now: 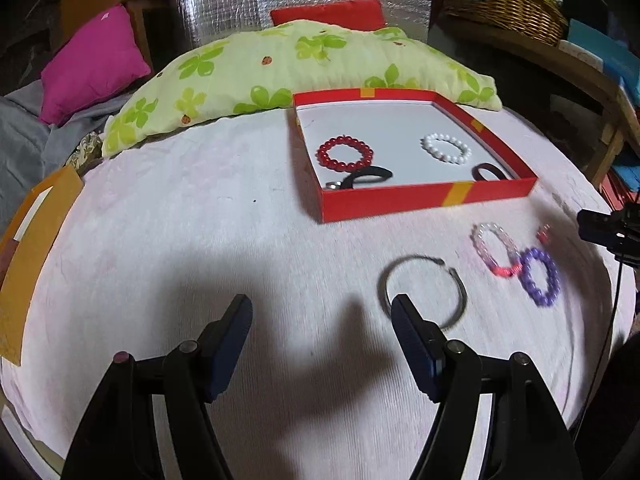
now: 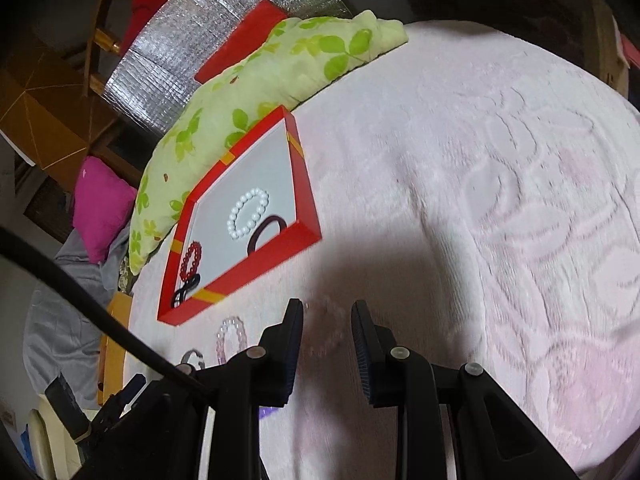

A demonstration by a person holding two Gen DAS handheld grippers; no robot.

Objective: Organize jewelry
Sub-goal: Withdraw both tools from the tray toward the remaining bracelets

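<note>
Jewelry is partly sorted: red bead bracelet [image 1: 345,155], white pearl bracelet [image 1: 446,149] and black hair ties [image 1: 366,178] lie in the red box [image 1: 428,197], while silver bangle [image 1: 422,290], pink bracelet [image 1: 496,250] and purple bracelet [image 1: 540,278] wait on the bed [image 1: 200,220] at its five o'clock; left gripper [image 1: 322,344] gapes empty, right gripper [image 2: 327,354] narrowly parted, empty.

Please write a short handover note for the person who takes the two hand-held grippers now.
Left hand-held gripper: open, empty, over the blanket beside the metal bangle.
Right hand-held gripper: jaws narrow, nothing between them.
Done: red box holds the red bead bracelet, white bead bracelet and two dark hair ties.
Left: bangle, pink bracelet, purple bracelet lie outside on the blanket.
</note>
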